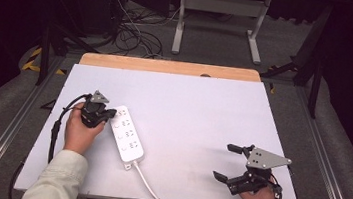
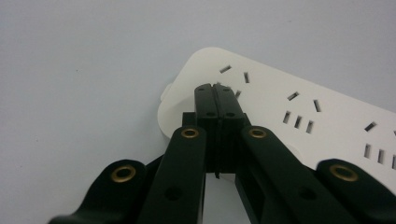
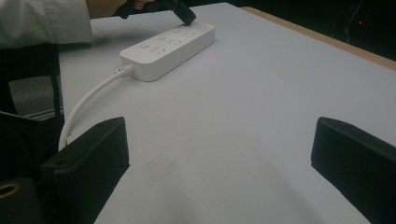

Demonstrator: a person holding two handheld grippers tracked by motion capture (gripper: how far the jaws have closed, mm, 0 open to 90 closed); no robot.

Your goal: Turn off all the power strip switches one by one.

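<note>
A white power strip (image 1: pixel 127 133) with several sockets lies on the left half of the white table, its cord (image 1: pixel 150 185) trailing toward the front edge. My left gripper (image 1: pixel 110 114) is shut, its joined tips resting over the strip's far end by the first socket (image 2: pixel 233 77); nothing is held between the jaws. In the left gripper view the closed tips (image 2: pixel 215 91) sit on the strip (image 2: pixel 299 116). My right gripper (image 1: pixel 228 161) stands wide open at the front right, empty, its two fingers (image 3: pixel 88 154) framing bare table. The strip (image 3: pixel 168 44) shows far off in the right gripper view.
The white table top (image 1: pixel 202 117) has a wooden strip (image 1: pixel 168 67) along its far edge. Beyond it stand a table frame (image 1: pixel 219 14) and loose cables (image 1: pixel 131 34) on the floor. Metal rails (image 1: pixel 327 172) run along both sides.
</note>
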